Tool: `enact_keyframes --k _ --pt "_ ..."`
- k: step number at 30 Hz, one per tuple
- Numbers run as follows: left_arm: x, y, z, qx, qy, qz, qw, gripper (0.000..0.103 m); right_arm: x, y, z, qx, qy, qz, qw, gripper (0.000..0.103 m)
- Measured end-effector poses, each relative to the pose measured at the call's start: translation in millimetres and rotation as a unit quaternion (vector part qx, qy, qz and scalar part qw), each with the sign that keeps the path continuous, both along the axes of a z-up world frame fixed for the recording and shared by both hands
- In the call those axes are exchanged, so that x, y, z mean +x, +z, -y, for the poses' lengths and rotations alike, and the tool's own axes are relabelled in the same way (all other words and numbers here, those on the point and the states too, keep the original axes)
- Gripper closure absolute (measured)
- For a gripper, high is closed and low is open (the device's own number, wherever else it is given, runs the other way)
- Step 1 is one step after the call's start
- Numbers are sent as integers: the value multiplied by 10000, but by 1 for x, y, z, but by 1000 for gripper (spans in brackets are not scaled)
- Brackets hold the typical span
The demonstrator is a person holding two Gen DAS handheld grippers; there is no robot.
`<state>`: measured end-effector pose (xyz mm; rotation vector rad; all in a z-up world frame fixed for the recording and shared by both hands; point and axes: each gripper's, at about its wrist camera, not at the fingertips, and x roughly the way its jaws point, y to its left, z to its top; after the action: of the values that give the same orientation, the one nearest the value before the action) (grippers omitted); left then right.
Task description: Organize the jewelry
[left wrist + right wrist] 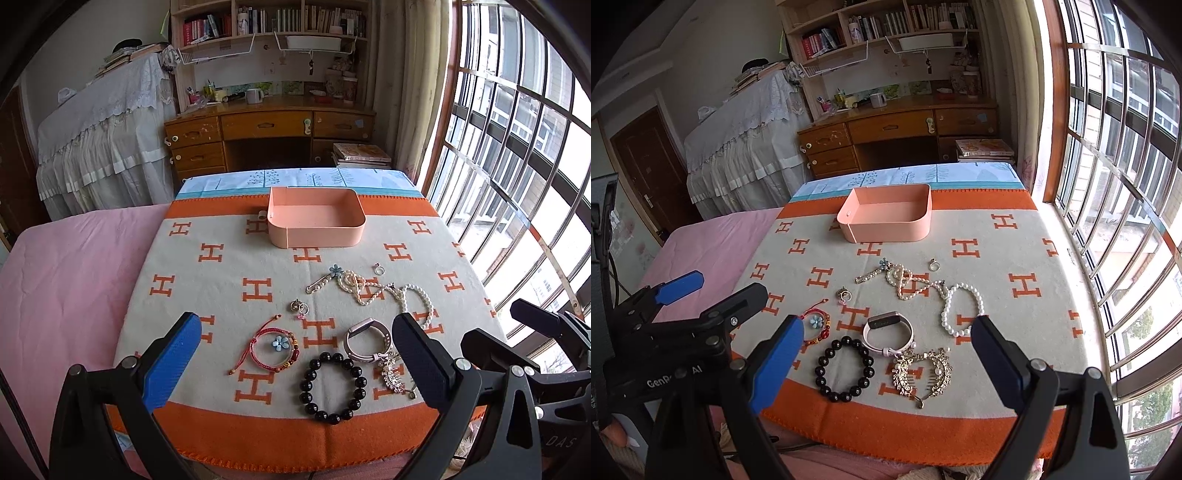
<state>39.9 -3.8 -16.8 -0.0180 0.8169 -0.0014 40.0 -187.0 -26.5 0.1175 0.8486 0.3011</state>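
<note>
Both tongs are hanging over the near edge of the blanket (221, 266) w/ jaws spread wide, gripping nothing. The left tongs (295, 354) are sitting above the near-left jewelry: in the left wrist view the red cord bracelet (275, 345) and black bead bracelet (334, 387) are lying btwn its two fingers, the red one nearer the blue left finger (173, 362), and the pink watch band (367, 339) is lying just inside the dark right finger. The right tongs (886, 363) are hovering a bit further right; in the right wrist view the black bead bracelet, watch band and gold hair comb (921, 373) are showing btwn its fingers, w/ the white pearl bracelet (962, 308) just beyond its right finger tip. Further out, approx mid-blanket, a tangled pearl necklace (364, 288), a safety-pin brooch w/ blue flower (323, 280), a small ring (378, 269) and a little cluster of rings (300, 307) are lying spread out, none touching the tongs. A small blue flower piece (280, 344) is sitting inside the red bracelet's loop. The peach tray (316, 236) is standing empty at the far side of the blanket, well apart from both tongs and from all the jewelry. The blanket is cream w/ orange H marks and an orange border.
</note>
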Motion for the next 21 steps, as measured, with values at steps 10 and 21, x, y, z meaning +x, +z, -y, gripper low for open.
enact_keyframes --k 10,21 --pt "1 -1 -2 8 -5 3 10000 1 0 -3 -1 69 45 -41 10000 10" --pt "1 -6 -1 153 32 -120 9998 1 -2 -10 -4 117 86 -90 9999 10"
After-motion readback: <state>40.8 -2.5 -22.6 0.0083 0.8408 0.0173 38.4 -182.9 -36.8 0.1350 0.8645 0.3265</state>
